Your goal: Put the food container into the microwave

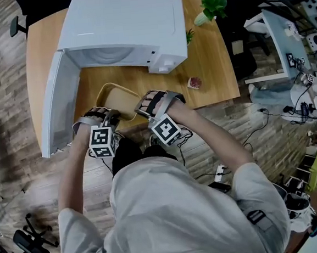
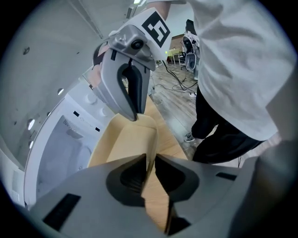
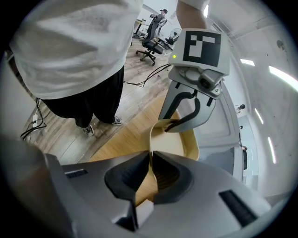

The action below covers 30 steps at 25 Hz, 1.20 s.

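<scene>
At near edge of wooden table (image 1: 214, 74), a beige food container (image 1: 117, 98) sits between both grippers, in front of the white microwave (image 1: 122, 27) and outside it. Can't tell if it rests on the tabletop or is lifted off it.

Microwave door (image 1: 57, 104) is wide open on person's left side, cavity facing the person. Container is shallow w/ rounded corners, looks empty inside.

L side: left gripper (image 2: 150, 160) has its jaws pinched together on the thin upright rim of the container, wall caught between the dark pads. R side: right gripper (image 3: 151, 160) does the same on the opposite part of the rim, jaws closed onto the wall. Each gripper view shows the other gripper across the container w/ its tips at the far rim. Head view shows both marker cubes side by side, close together, above the table's near edge, hands wrapped round the handles.

Other stuff on table: leafy green plant (image 1: 213, 5) at far right corner, well apart from the container; small pinkish-red item (image 1: 194, 82) just right of the microwave front, too small to ID.

Person wears a light tee (image 1: 177, 215) and dark trousers, stands right against the table. Floor is wood plank w/ cables (image 1: 257, 121) to the right. Office chairs (image 3: 153, 44) in bkgd of right gripper view.
</scene>
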Motion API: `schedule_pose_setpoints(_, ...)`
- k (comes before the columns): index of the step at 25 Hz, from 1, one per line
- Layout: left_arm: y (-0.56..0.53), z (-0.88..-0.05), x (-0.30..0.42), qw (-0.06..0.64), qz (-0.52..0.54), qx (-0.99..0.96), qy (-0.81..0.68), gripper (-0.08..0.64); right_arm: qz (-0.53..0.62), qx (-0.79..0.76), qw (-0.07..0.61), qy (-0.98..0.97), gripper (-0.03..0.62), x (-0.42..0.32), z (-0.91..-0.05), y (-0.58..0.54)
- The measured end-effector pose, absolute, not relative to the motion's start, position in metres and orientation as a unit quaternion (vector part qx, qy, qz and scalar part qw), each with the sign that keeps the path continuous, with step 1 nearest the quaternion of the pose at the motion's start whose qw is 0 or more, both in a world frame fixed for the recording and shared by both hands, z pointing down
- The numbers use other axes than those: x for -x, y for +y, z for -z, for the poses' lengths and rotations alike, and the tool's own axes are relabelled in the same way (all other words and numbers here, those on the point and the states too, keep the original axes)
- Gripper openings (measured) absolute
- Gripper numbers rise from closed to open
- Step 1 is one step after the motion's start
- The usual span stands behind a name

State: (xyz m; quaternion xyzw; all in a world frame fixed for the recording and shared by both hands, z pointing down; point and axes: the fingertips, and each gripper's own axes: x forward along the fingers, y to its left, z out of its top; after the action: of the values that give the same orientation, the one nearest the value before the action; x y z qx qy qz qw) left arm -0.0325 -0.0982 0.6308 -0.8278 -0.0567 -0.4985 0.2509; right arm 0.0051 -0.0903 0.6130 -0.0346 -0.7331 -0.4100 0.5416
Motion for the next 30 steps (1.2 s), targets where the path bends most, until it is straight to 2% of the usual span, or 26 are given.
schedule_pose_setpoints(8,-0.116,-0.622,0.030,0.292,0.468,0.834,0.014,0.135,0.381,0.018,0.553,-0.741,0.017,-0.008,-0.615,-0.087)
schedule_pose_setpoints(13,-0.120,-0.616,0.034,0.284,0.444,0.849,0.049,0.157,0.374,0.013,0.551,-0.746,0.017,-0.007,-0.613,-0.090)
schedule_pose_setpoints(20,-0.126,-0.607,0.043,0.318,0.429,0.842,0.071,0.179,0.372,0.016,0.557,-0.743,0.014,0.000,-0.615,-0.093)
schedule_pose_setpoints(30,-0.135,-0.589,0.060,0.287,0.382,0.869,0.126,0.196,0.325,-0.020,0.579,-0.747,0.012,-0.002,-0.622,-0.100)
